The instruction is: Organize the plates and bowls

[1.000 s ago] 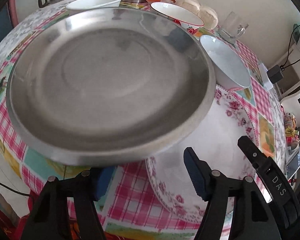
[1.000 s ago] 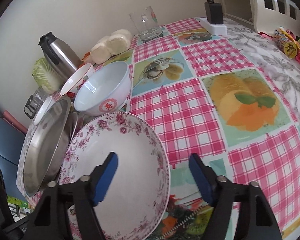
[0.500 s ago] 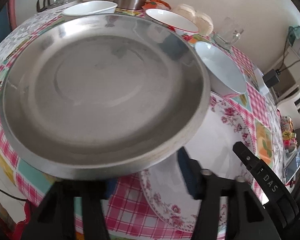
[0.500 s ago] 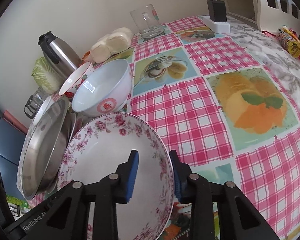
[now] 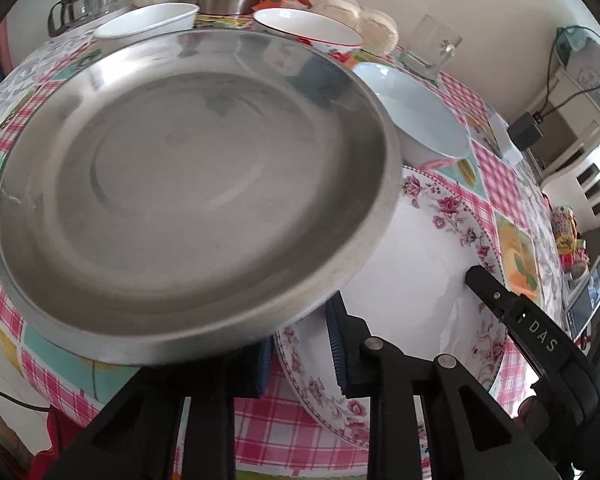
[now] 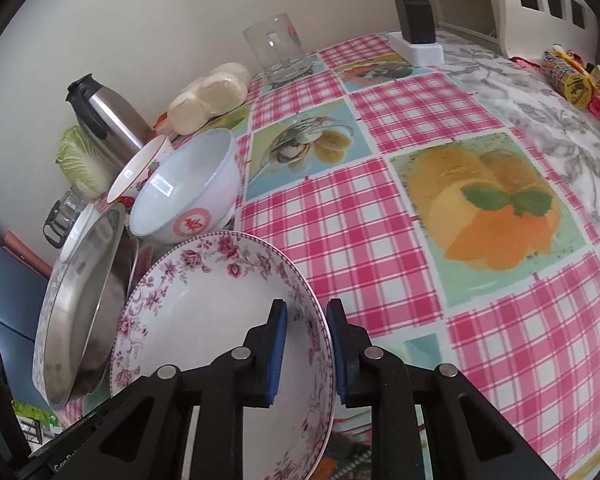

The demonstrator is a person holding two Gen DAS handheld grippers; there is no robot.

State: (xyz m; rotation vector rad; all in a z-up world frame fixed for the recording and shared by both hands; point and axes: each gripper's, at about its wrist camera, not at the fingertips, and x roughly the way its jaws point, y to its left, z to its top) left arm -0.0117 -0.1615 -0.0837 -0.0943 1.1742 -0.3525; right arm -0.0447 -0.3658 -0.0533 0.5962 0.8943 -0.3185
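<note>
Your left gripper point(image 5: 300, 344) is closing, its two blue-padded fingers astride the near rim of the round stainless-steel plate point(image 5: 188, 184). One pad sits partly hidden under the rim, so you cannot tell whether both pads press the metal yet. That plate fills most of the left wrist view, overlapping the left side of the white porcelain plate with pink flowers around its rim point(image 5: 440, 248).

Your right gripper point(image 6: 306, 354) is closing too, with the right-hand rim of the flowered plate point(image 6: 204, 308) between its blue pads, both close against the porcelain. In the right wrist view both plates appear tilted. Both lie over the pink-checked tablecloth with fruit pictures point(image 6: 380, 216).

Just behind the flowered plate stands a white bowl with a red emblem point(image 6: 188, 192), and behind that a red-rimmed white bowl point(image 6: 140, 168).
</note>
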